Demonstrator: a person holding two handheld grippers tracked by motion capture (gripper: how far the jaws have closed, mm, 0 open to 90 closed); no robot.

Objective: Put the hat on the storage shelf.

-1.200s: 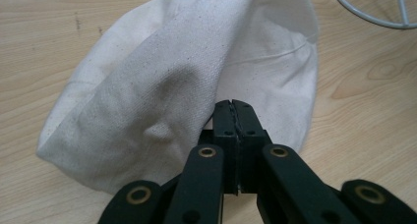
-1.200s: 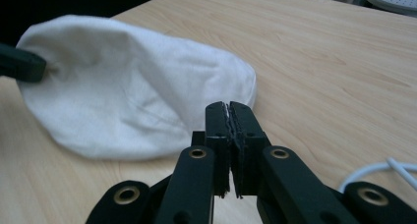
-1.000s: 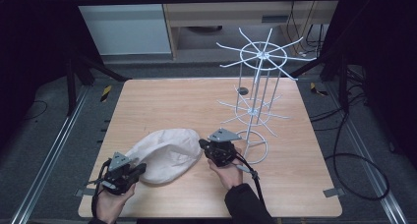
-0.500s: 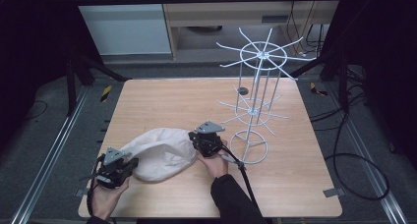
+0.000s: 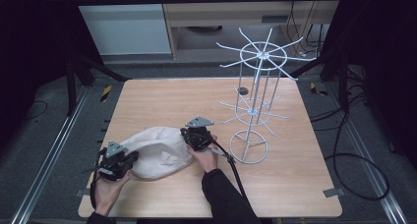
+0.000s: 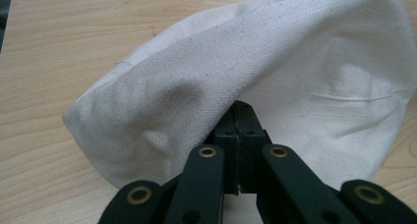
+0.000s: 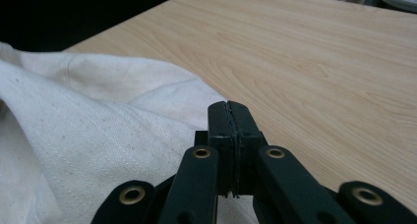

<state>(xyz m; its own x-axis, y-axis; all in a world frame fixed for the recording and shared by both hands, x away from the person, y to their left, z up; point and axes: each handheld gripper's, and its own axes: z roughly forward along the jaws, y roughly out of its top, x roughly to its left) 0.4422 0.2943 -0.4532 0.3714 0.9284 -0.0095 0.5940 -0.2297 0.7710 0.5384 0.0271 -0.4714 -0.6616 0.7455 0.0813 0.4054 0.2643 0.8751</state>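
Cloth, a rumpled white bag (image 5: 157, 153), lies on the wooden table (image 5: 275, 184) near its front edge, toward seven o'clock from the table's middle. At the bag's eight o'clock end sits the left gripper (image 5: 122, 161); its jaws are pressed together with a fold of the fabric (image 6: 255, 76) pinched at their tips. At the bag's two o'clock edge sits the right gripper (image 5: 195, 135), jaws likewise fully closed, the cloth's edge (image 7: 98, 135) caught between them. A white wire rack (image 5: 255, 106) stands at three o'clock of the bag, just beside the right gripper.
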